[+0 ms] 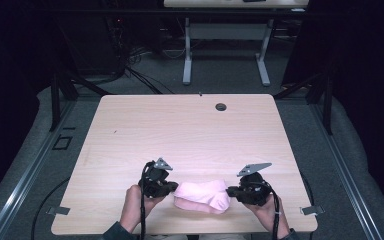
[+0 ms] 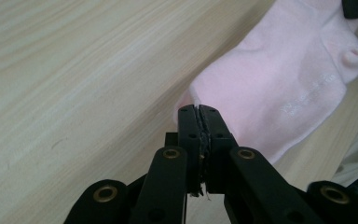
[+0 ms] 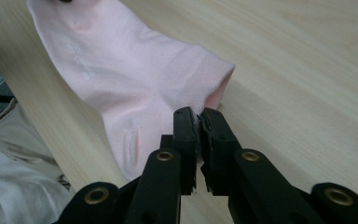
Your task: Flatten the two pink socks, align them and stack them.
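the left gripper (image 1: 172, 188) pinches one end of the pink sock (image 1: 203, 195). the right gripper (image 1: 230, 191) pinches the other end, so the sock hangs between them above the table (image 1: 180, 125).

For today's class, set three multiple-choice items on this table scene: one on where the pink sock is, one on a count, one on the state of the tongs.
1. Where is the pink sock?
A. At the near edge of the table, between the two tongs
B. Beside the round hole at the far edge
C. On the floor

2. How many socks are in hand?
A. One
B. Three
C. Five

3. How do the left tongs and right tongs stand?
A. Both wide open above the sock
B. Both shut on an edge of the sock
C. Left open, right shut on the table edge

Answers:
1 A: the high view shows it near the person, with tongs at either end.
2 A: a single pink sock shows in all three views.
3 B: each gripper view shows its jaws pinched together on pink fabric.
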A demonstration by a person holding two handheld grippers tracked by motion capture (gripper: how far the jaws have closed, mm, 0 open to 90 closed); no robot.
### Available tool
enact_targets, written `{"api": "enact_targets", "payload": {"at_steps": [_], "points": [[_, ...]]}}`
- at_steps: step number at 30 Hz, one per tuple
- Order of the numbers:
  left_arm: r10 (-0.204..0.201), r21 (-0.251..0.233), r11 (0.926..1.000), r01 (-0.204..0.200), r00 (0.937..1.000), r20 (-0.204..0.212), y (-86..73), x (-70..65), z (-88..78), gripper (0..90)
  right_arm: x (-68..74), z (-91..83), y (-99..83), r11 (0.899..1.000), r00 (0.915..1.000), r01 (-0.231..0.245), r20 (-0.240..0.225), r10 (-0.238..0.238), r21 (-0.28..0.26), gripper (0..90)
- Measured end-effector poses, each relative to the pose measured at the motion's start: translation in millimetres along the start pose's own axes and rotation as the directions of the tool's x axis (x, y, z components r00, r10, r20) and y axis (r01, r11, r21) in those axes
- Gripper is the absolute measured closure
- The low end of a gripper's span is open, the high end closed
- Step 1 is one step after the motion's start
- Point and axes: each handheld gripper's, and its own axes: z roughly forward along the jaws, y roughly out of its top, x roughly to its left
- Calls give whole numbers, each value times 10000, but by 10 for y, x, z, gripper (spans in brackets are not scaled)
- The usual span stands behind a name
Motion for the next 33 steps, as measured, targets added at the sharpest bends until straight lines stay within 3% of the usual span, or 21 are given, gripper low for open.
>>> {"api": "enact_targets", "payload": {"at_steps": [5,11,15,17,21,25,26,28,30,33], "points": [[-18,-29,10000,18,10000,-28,-106,-13,65,878,2,109,-67,9999,10000,-15,-36,15,129,848],[426,371,9985,-401,9967,-685,-182,-64,184,874,-2,252,-143,9996,9996,52,275,-60,284,845],[387,371,9987,-358,9959,-816,-243,-40,212,855,41,311,-175,9984,9978,370,533,-393,434,842],[413,299,9988,-388,9951,-901,-262,-34,213,824,49,330,-179,9987,9983,280,496,-301,425,830],[355,-13,9994,-359,9927,-1152,-267,-67,194,607,71,279,-167,9997,9990,198,397,-192,-143,631],[729,108,9973,-721,9868,-1443,-269,-122,214,441,111,271,-165,9992,9985,355,414,-347,-175,451],[926,233,9957,-899,9817,-1663,-272,-146,227,425,119,294,-173,9990,9982,435,420,-431,-91,413],[1081,286,9941,-1047,9781,-1778,-286,-168,247,388,139,343,-197,9986,9972,506,537,-513,131,330],[1304,511,9912,-1225,9700,-2052,-301,-182,271,369,161,372,-214,9968,9940,687,827,-718,401,310],[1306,595,9910,-1203,9668,-2196,-325,-176,286,343,167,403,-233,9949,9895,815,1147,-880,598,282]]}}
